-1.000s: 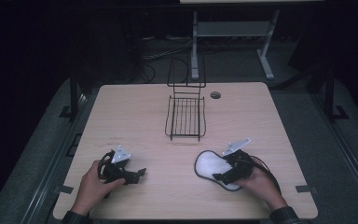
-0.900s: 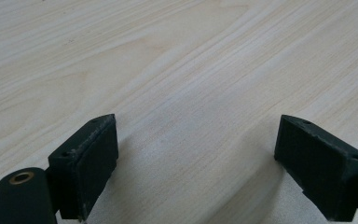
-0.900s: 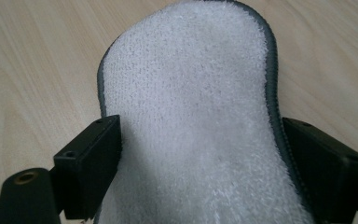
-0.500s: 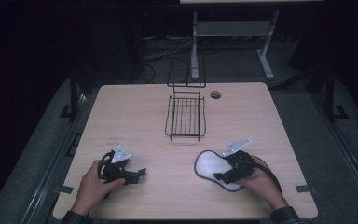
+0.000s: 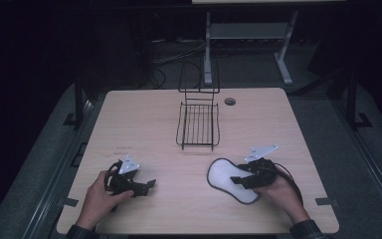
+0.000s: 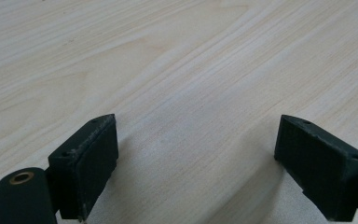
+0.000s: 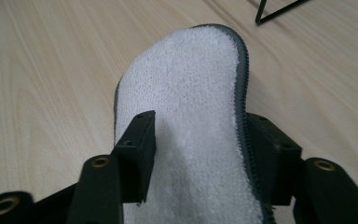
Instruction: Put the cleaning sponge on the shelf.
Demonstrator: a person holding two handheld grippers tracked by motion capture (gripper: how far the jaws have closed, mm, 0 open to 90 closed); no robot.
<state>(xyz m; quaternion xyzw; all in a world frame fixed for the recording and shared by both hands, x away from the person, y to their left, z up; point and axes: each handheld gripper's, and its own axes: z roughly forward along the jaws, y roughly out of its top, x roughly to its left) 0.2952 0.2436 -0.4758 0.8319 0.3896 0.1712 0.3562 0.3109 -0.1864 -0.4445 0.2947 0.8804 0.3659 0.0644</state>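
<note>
- The right gripper (image 5: 238, 178) is being held low over the near right part of the wooden table (image 5: 144, 114); its jaws are being kept partly apart, one to each side of a white terry insole (image 5: 226, 177) edged in grey; in the right gripper view the right jaw is lying against the grey edge (image 7: 242, 93), while the left jaw is sitting over the white pile; whether the insole is actually being pinched cannot be told.
- The insole is lying flat on the table, near the front edge and just in front of a black wire rack (image 5: 198, 124).
- The left gripper (image 5: 149, 185) is being held at the near left, well apart from the insole; its jaws are being kept wide apart, with bare wood between them; nothing is being gripped.
</note>
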